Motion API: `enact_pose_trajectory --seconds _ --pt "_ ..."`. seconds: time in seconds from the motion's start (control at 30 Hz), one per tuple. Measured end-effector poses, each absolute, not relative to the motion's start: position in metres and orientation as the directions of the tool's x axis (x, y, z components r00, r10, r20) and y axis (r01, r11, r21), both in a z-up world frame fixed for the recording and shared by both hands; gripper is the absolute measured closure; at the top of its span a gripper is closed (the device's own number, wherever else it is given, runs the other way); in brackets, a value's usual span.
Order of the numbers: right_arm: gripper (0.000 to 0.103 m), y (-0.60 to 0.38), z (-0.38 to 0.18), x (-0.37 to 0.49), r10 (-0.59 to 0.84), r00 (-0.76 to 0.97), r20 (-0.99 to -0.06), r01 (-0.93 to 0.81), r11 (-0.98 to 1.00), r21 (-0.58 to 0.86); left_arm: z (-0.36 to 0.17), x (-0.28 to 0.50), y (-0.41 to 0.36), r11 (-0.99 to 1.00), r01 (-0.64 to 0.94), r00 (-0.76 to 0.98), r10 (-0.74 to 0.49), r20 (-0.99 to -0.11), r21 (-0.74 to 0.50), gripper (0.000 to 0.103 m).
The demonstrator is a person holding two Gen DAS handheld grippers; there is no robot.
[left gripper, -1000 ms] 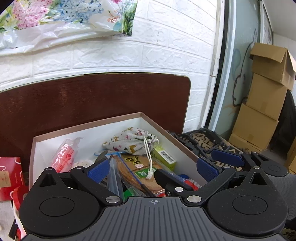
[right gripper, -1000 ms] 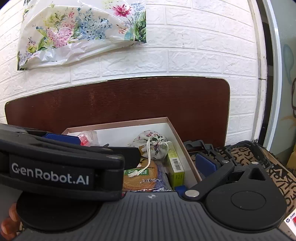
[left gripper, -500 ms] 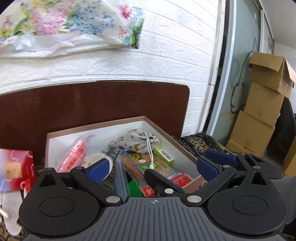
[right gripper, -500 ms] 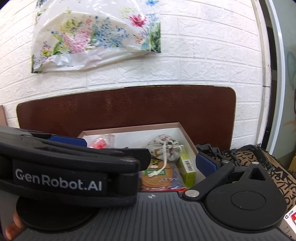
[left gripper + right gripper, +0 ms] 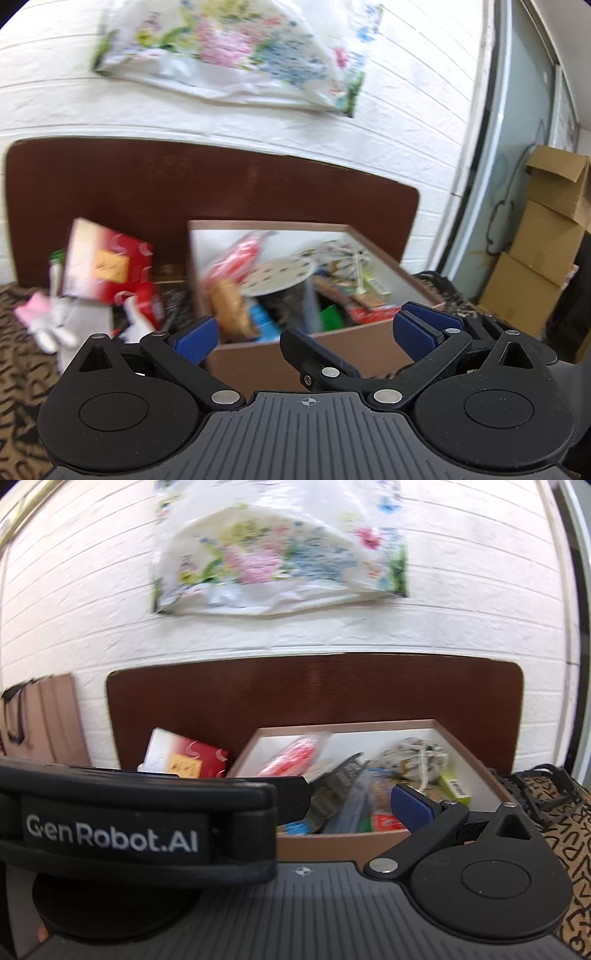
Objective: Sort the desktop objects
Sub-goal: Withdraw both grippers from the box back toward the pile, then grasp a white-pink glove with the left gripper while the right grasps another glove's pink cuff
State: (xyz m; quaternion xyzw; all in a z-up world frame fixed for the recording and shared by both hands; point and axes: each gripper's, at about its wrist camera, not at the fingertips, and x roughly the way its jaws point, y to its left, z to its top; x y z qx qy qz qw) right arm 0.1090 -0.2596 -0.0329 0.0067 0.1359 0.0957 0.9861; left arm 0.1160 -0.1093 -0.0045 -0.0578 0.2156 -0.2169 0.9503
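Left gripper (image 5: 301,334): hanging with blue pads spread wide, holding nothing, at 6 o'clock of the box.
Right gripper (image 5: 351,805): left finger hidden behind the left tool; spread or pressed together, cannot tell.
Box (image 5: 295,356): sitting on the patterned cloth (image 5: 22,354), crowded with blurred packets and a drawstring pouch (image 5: 417,753).
Red carton (image 5: 107,266): leaning at 9 o'clock of the box, outside it.

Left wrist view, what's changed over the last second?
The left claw has pulled back and swung left: the box now shows its front wall, and the red carton beside it has come fully into view. Both claws stay open and empty; the box contents look unchanged.
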Motion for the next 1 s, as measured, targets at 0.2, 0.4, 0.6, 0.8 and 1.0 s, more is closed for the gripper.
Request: enact_pose_trajectory --seconds 0.2,0.4,0.6,0.8,1.0 --pt "0.000 -0.220 -0.055 0.096 0.269 0.916 -0.299 -0.271 0.962 0.036 -0.030 0.097 -0.066 0.920 0.322 0.814 -0.390 -0.431 -0.225 0.000" --pt "0.000 -0.181 -0.085 0.095 0.320 0.871 -0.372 -0.336 0.941 0.021 -0.059 0.098 -0.023 0.945 0.218 0.809 -0.314 -0.497 -0.242 0.000" --pt "0.002 -0.150 -0.092 0.107 0.373 0.842 -0.391 -0.397 0.918 0.021 -0.068 0.112 0.013 0.954 0.149 0.818 -0.267 -0.509 -0.261 0.000" --pt "0.005 -0.124 -0.095 0.134 0.390 0.826 -0.406 -0.437 0.899 -0.024 -0.076 0.145 0.054 0.953 0.036 0.830 -0.196 -0.522 -0.301 0.000" --pt "0.007 -0.099 -0.101 0.164 0.374 0.822 -0.430 -0.452 0.888 -0.090 -0.087 0.178 0.078 0.957 -0.013 0.831 -0.150 -0.535 -0.289 0.000"
